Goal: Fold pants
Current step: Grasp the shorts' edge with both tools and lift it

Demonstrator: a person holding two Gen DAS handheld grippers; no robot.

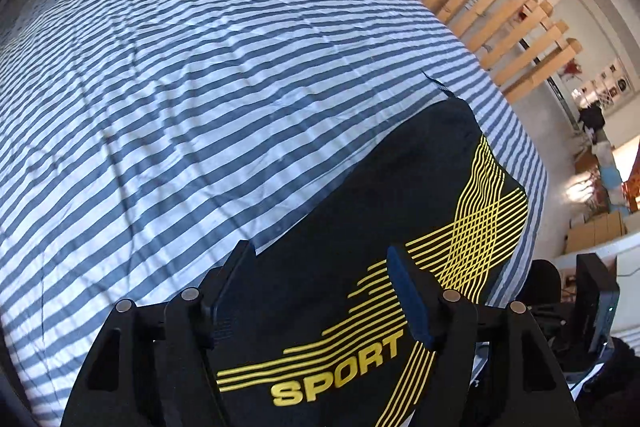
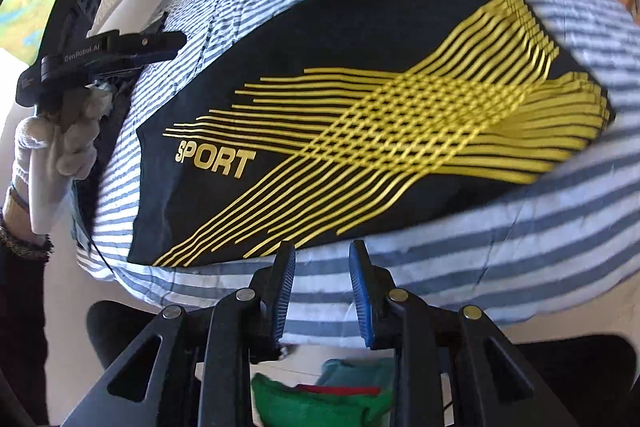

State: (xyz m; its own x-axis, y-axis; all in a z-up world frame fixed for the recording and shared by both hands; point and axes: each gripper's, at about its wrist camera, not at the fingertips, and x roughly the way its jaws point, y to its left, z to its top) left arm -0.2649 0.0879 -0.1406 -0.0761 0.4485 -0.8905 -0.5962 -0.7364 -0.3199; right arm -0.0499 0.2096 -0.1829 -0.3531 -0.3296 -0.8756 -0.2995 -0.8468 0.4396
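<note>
Here: pants (image 2: 360, 107), black, already a compact folded block, flat on the striped bed (image 1: 200, 67); left gripper (image 1: 320, 255) spread above them, right gripper (image 2: 322, 255) parted off their edge, likely released

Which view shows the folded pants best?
The right wrist view: the pants lie whole on the striped bedsheet, all edges visible. The left wrist view shows only part, cut off behind the left tool.

Pants (image 2: 360, 75): matt black cloth, glossy yellow print. Bedsheet (image 1: 200, 67): creased striped cotton.
</note>
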